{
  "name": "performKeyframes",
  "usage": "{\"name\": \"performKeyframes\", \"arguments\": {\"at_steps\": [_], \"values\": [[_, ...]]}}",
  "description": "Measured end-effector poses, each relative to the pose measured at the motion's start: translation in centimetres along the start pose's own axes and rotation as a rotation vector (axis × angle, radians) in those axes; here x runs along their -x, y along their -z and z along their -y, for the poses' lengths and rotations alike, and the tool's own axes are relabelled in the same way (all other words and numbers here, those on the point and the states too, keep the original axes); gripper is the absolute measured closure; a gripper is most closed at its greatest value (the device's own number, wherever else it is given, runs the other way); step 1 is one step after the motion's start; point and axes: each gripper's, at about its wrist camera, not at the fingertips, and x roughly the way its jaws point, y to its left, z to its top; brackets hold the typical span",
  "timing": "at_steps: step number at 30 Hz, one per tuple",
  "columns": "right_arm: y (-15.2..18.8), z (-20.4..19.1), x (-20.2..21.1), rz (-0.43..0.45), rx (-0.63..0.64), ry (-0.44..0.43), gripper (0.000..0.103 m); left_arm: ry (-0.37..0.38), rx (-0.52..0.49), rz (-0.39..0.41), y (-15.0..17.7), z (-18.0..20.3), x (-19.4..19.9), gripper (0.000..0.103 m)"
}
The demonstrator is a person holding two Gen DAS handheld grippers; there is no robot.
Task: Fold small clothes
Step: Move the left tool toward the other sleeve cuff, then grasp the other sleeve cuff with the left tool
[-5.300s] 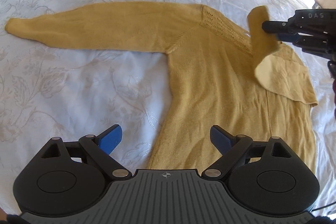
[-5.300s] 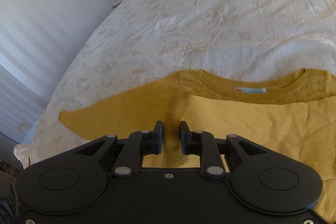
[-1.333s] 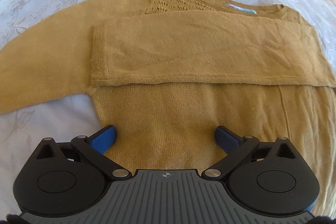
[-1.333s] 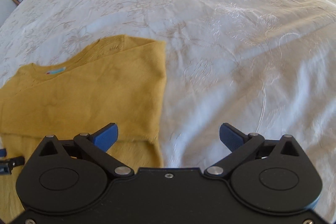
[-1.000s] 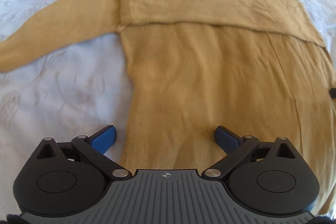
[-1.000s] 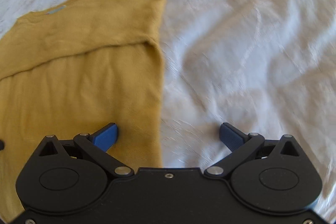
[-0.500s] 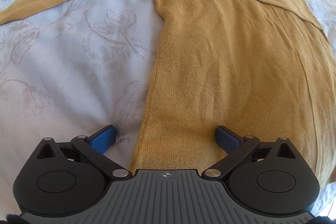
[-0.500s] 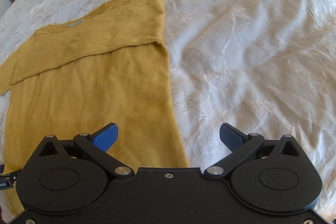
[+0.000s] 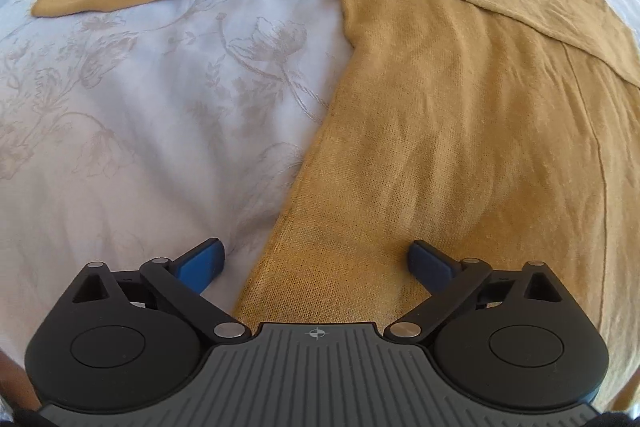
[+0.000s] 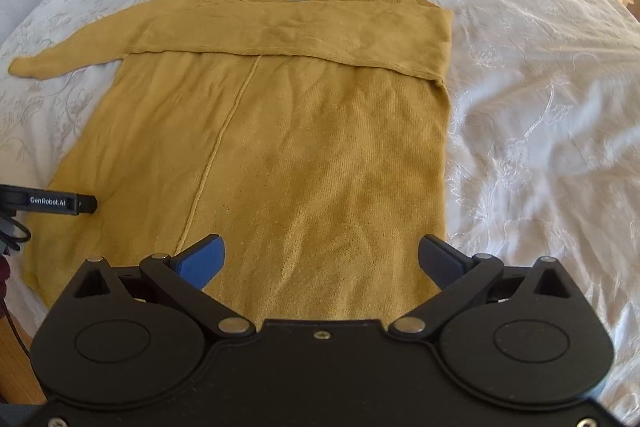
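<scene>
Left gripper [image 9: 316,261]: spread wide, jaws closing a little, nothing pinched. Blue pads straddling the left side edge of the mustard sweater [image 9: 460,131] near its hem, one pad over the white bedspread [image 9: 140,131], the other over the knit. Contact with the cloth not clear from this angle.

Right gripper [image 10: 322,259]: spread wide, holding nothing. Poised over the lower right part of the sweater [image 10: 288,131], right pad near the garment's right edge.

Sweater lying flat on the bedspread [image 10: 540,107], neckline toward the top of the frame. One sleeve folded across the chest as a horizontal band [image 10: 292,35]; the other sleeve [image 10: 68,57] stretched out to the upper left.

Hem hidden behind both gripper bodies. In the right wrist view, only one finger of the left gripper [image 10: 60,205] showing at the left edge, over the sweater's left side; lower left corner dim and hard to make out.

Both grippers angled steeply down at the bed.
</scene>
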Motion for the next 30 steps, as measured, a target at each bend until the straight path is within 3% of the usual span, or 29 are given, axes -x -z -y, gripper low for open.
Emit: {"name": "performKeyframes", "arguments": {"at_steps": [3, 6, 11, 16, 21, 25, 30], "values": [[-0.4, -0.6, 0.0, -0.003, 0.034, 0.032, 0.001, -0.075, 0.056, 0.025, 0.3, 0.3, 2.1, 0.014], [-0.8, -0.9, 0.9, 0.075, 0.080, -0.002, 0.001, -0.122, 0.108, 0.122, 1.0, -0.3, 5.3, 0.014], [-2.4, -1.8, 3.6, 0.234, 0.112, -0.074, 0.001, -0.112, 0.180, 0.310, 0.6, -2.7, 11.0, 0.014], [-4.5, -3.4, 5.8, 0.337, 0.092, -0.014, 0.001, -0.059, 0.269, 0.432, -0.7, -5.2, 14.2, 0.014], [-6.1, -5.5, 6.4, 0.387, 0.091, 0.089, 0.001, -0.033, 0.331, 0.474, -2.4, -7.9, 14.0, 0.013], [-7.5, -6.9, 5.9, 0.362, 0.046, 0.036, 0.003, -0.064, 0.322, 0.463, -3.8, -10.7, 12.6, 0.013], [-9.3, -8.9, 4.9, 0.311, -0.067, 0.010, 0.016, -0.021, 0.357, 0.391, -6.6, -16.7, 8.8, 0.014]]}}
